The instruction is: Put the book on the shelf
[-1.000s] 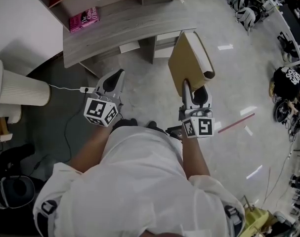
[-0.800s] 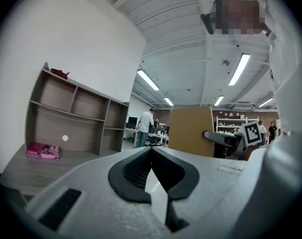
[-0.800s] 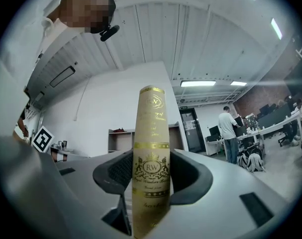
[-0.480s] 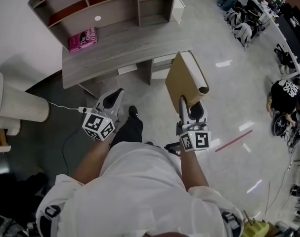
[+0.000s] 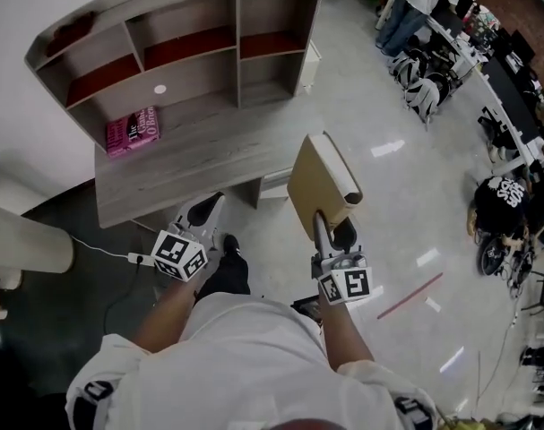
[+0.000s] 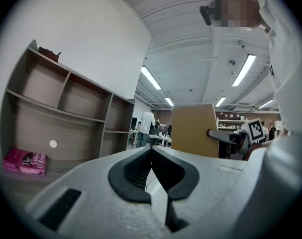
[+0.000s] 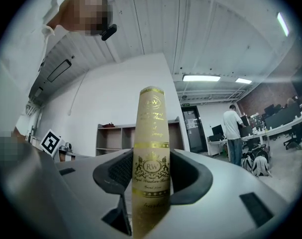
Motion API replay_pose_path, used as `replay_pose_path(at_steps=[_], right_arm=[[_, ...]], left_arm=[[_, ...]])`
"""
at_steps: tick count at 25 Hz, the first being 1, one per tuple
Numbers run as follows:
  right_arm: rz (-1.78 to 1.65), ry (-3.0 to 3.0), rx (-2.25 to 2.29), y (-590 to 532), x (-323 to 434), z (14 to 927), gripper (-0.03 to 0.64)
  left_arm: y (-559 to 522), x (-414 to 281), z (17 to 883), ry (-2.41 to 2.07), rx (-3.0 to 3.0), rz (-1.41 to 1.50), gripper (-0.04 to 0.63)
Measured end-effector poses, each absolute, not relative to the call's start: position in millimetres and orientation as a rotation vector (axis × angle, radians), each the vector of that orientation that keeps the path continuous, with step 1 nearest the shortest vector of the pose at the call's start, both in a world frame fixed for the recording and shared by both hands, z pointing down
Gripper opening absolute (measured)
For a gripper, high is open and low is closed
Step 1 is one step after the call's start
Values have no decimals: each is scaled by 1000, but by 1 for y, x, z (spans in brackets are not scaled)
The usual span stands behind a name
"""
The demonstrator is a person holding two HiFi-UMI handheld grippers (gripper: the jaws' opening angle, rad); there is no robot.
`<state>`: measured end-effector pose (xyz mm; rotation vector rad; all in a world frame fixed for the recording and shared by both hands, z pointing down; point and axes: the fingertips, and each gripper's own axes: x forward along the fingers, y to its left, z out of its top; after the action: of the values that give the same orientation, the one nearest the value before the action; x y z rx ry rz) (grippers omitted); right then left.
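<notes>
Your right gripper stays clamped on the tan hardback book, jaws wide around the lower spine. Your left gripper is closed on nothing. Since a second ago the shelf unit has come fully into view, and the book now hangs over the floor, clear of the grey surface. Gilt "RW" marks the spine. The pink book's title starts "The". Your book stands on end, long axis upright, spine facing back toward you.
</notes>
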<state>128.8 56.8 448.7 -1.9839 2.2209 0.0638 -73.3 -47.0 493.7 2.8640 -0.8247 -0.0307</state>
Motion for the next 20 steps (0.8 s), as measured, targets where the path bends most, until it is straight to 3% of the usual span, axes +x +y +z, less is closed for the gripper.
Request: replay_pose_path(at_steps=[20], right_arm=[[41, 2144, -1854, -242, 145, 387, 201]], left_arm=[[-321, -74, 469, -900, 2843, -92, 12]])
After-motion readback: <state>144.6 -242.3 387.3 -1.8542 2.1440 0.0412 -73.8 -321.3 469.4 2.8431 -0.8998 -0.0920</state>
